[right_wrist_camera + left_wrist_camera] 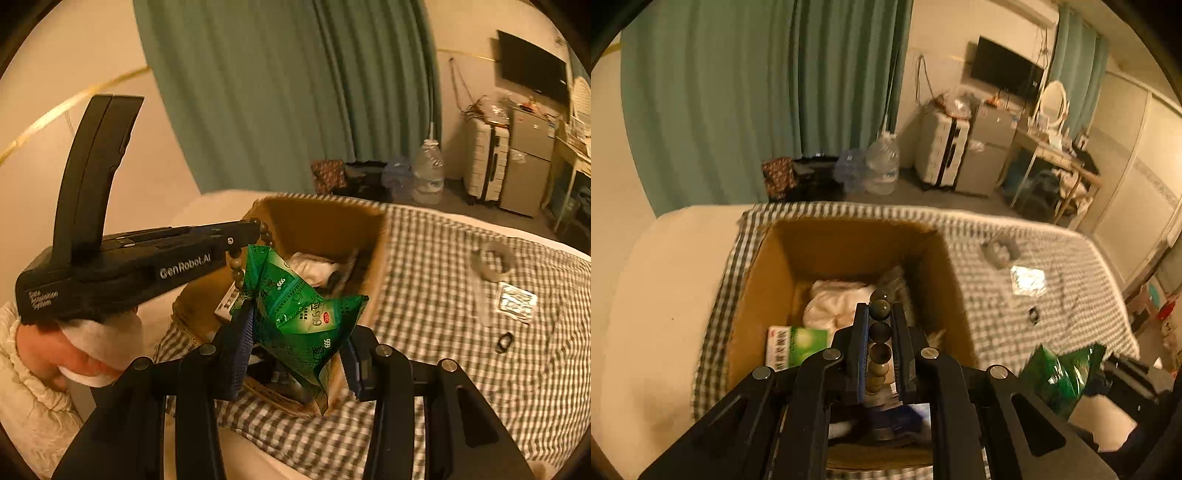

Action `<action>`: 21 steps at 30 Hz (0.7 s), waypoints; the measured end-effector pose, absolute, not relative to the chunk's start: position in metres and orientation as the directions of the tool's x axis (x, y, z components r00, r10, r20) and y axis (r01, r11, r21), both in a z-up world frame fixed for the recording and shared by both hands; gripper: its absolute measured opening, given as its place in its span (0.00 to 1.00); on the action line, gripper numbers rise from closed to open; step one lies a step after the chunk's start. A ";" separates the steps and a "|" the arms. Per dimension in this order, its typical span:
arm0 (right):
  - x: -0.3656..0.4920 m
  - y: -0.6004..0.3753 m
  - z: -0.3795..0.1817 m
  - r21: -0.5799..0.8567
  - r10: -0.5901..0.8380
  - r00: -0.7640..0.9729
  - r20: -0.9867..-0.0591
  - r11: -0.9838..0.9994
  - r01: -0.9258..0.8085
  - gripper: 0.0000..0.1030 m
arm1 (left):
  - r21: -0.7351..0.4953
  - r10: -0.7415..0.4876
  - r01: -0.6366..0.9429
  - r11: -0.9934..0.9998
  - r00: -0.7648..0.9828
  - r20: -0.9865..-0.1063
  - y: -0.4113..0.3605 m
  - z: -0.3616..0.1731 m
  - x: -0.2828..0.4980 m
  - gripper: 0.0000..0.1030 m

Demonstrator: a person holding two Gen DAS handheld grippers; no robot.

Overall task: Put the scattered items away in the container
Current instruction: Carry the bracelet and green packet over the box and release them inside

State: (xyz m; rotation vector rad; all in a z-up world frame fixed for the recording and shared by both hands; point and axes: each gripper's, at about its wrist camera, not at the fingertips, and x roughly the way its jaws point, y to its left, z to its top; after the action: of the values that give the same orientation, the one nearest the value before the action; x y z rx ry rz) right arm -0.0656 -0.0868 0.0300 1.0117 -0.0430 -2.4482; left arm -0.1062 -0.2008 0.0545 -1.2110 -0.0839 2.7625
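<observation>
Left gripper (881, 314) clamps a bead bracelet (879, 330); right gripper (295, 328) pinches a green packet (299, 314), both over the cardboard box (846, 243).
Risk: beads dangling at 12 o'clock snag the packet; tape roll (493, 262) and sachet (517, 301) remain at 2 o'clock.

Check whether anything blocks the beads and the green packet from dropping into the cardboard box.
Nothing visible does. The left gripper holds the string of dark round beads above the open brown cardboard box. The right gripper holds the crumpled green foil packet over its near edge. The top is uncovered.
</observation>
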 end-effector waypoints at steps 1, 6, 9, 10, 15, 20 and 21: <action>-0.071 -0.097 0.021 0.209 -0.449 -0.588 -0.673 -0.878 0.431 0.41 | -0.100 0.130 -0.083 -0.991 -0.669 -0.732 -0.208 0.047 -0.108 0.10; -0.104 -0.114 -0.008 0.204 -0.421 -0.543 -0.726 -0.887 0.415 0.42 | -0.135 0.146 -0.067 -0.989 -0.642 -0.753 -0.232 0.020 -0.115 0.10; -0.119 -0.114 -0.017 0.198 -0.403 -0.561 -0.723 -0.899 0.391 0.43 | -0.127 0.154 -0.089 -0.988 -0.655 -0.740 -0.238 0.015 -0.115 0.10; -0.124 -0.112 -0.019 0.204 -0.400 -0.569 -0.719 -0.904 0.376 0.43 | -0.121 0.157 -0.101 -0.988 -0.669 -0.727 -0.239 0.014 -0.115 0.11; -0.141 -0.102 -0.018 0.237 -0.377 -0.600 -0.706 -0.924 0.301 0.73 | -0.103 0.156 -0.118 -0.988 -0.678 -0.718 -0.245 0.010 -0.112 0.60; -0.141 -0.068 -0.012 0.164 -0.277 -0.676 -0.683 -0.960 0.228 0.73 | -0.068 0.122 -0.104 -0.992 -0.700 -0.703 -0.241 0.004 -0.101 0.80; -0.144 -0.060 -0.012 0.160 -0.261 -0.677 -0.689 -0.965 0.209 0.73 | -0.064 0.119 -0.105 -0.992 -0.688 -0.716 -0.237 0.000 -0.101 0.80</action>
State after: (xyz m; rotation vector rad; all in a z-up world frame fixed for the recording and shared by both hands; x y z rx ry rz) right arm -0.1443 -0.0602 -0.0117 1.1083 -0.0985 -2.6608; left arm -0.1006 -0.2369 0.0004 -1.1800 -0.0273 2.7799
